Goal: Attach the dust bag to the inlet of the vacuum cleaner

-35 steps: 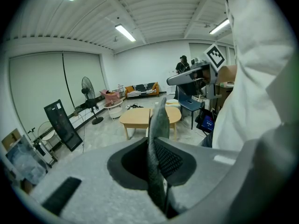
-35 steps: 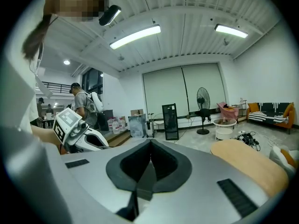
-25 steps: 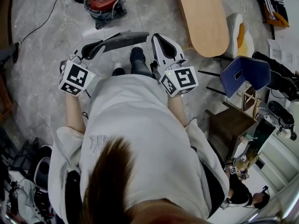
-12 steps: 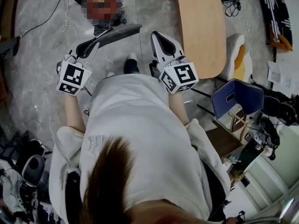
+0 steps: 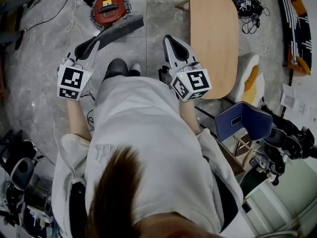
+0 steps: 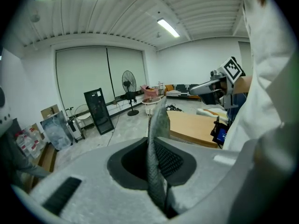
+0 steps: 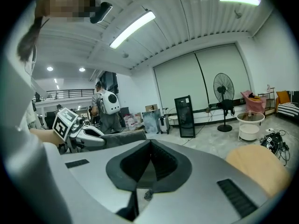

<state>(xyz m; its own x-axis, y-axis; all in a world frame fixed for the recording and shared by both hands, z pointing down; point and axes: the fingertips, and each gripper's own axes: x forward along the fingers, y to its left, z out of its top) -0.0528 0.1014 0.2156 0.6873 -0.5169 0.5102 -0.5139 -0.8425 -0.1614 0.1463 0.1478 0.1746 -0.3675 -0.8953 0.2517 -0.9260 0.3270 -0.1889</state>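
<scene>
The dust bag (image 5: 116, 32) is a flat grey fabric strip. My left gripper (image 5: 90, 47) is shut on one end of it, and the free end reaches up and to the right. In the left gripper view the bag (image 6: 157, 139) stands edge-on between the jaws. The vacuum cleaner (image 5: 110, 6), a red and orange canister with a black hose, sits on the floor just beyond the bag's free end. My right gripper (image 5: 171, 39) is shut and empty, to the right of the bag. The right gripper view shows the left gripper (image 7: 79, 130) with the bag (image 7: 122, 138).
A long wooden table (image 5: 213, 33) lies on the floor right of my right gripper. A blue chair (image 5: 242, 124) stands lower right, with clutter beyond. Cables (image 5: 54, 14) trail left of the vacuum cleaner. A pedestal fan (image 6: 128, 85) and a person with a white backpack (image 7: 106, 107) stand far off.
Both grippers have travelled across the floor with the person. The bag stays in the left gripper, its free end now nearer the vacuum cleaner. The table and chair have shifted in view.
</scene>
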